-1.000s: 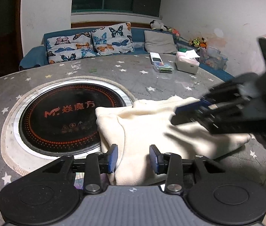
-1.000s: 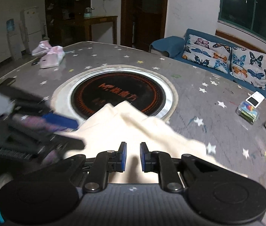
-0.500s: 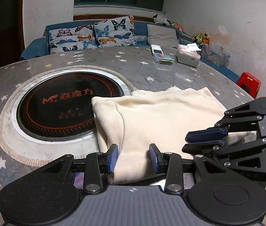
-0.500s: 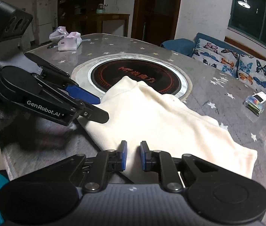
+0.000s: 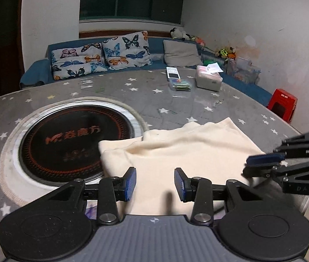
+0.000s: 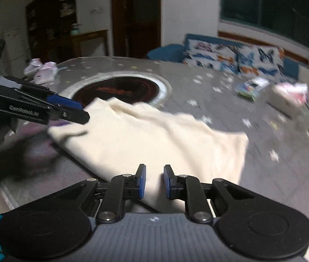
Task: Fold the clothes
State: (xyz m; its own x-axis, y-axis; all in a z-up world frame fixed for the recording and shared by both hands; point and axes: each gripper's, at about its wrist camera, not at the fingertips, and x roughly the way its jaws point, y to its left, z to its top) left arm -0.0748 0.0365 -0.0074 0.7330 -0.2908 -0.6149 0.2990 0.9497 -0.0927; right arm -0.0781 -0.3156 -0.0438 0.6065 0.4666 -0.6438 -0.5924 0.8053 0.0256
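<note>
Your cream garment point(image 5: 182, 155) lay in a doubled rectangle on the near part of the counter point(image 5: 176, 102), its left edge overlapping the dark round inset point(image 5: 71, 139). You held the left tool point(image 5: 155, 184) wide open and empty over its near hem, and the right tool point(image 6: 153, 180) slightly parted, gripping nothing, probably to square it. Motion blur and both tool bodies hid the nearest hem.

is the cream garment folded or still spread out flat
Folded. The cream garment lies on the star-patterned table as a compact doubled shape, one layer lapping another along its left edge.
</note>
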